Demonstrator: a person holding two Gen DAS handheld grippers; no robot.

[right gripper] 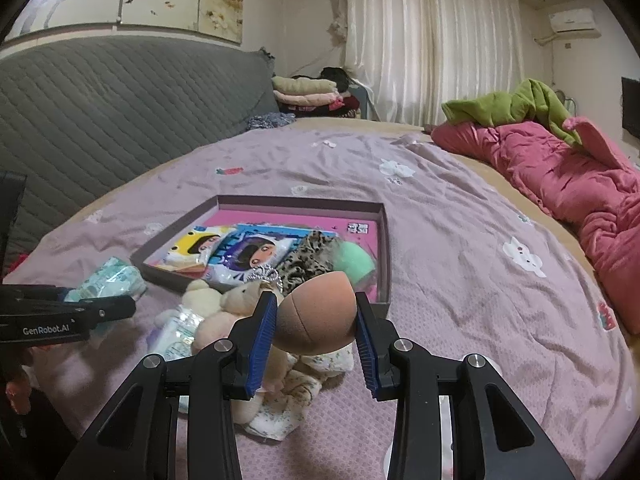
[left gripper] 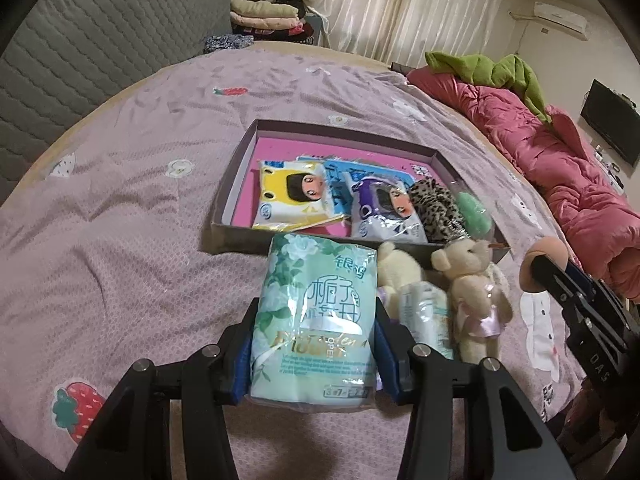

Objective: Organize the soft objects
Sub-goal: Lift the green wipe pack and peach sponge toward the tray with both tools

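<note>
Left wrist view: the left tool (left gripper: 316,344) is clamped on the green tissue pack (left gripper: 316,320), held just short of the box (left gripper: 344,130) on the bed. Carry it over the near wall before letting go.

Right wrist view: the right tool (right gripper: 316,340) grips the sponge (right gripper: 316,316). Aim for the bare pink floor, clear of the bears (right gripper: 224,304).
</note>
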